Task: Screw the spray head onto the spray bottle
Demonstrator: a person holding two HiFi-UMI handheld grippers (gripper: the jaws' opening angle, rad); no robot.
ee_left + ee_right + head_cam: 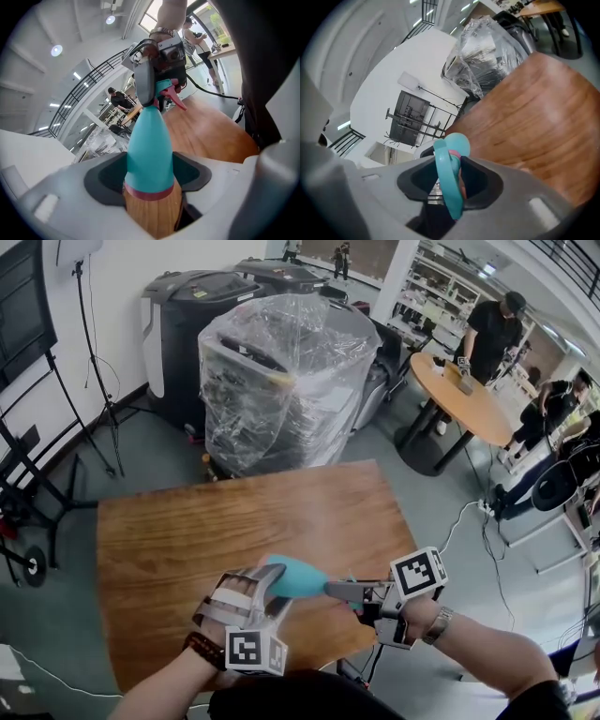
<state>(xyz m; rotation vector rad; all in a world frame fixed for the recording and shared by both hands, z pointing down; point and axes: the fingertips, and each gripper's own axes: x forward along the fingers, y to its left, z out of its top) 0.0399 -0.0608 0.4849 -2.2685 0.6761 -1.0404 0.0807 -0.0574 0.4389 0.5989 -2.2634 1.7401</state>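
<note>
The left gripper (265,589) is clenched around the spray bottle (295,576), which has a teal tapered upper part, a pink band and a wood-grain lower body. In the left gripper view its dark pads press on both sides of the bottle at the pink band. The bottle lies roughly level above the near edge of the brown wooden table (234,521), with its narrow neck pointing right. The right gripper (354,594) comes in from the right and grasps the teal plastic spray head (165,88) with its pink trigger (178,99). Its jaws are closed on the head's body. The head sits right at the bottle's neck, touching it, between the two grippers. How far it is threaded on cannot be told.
</note>
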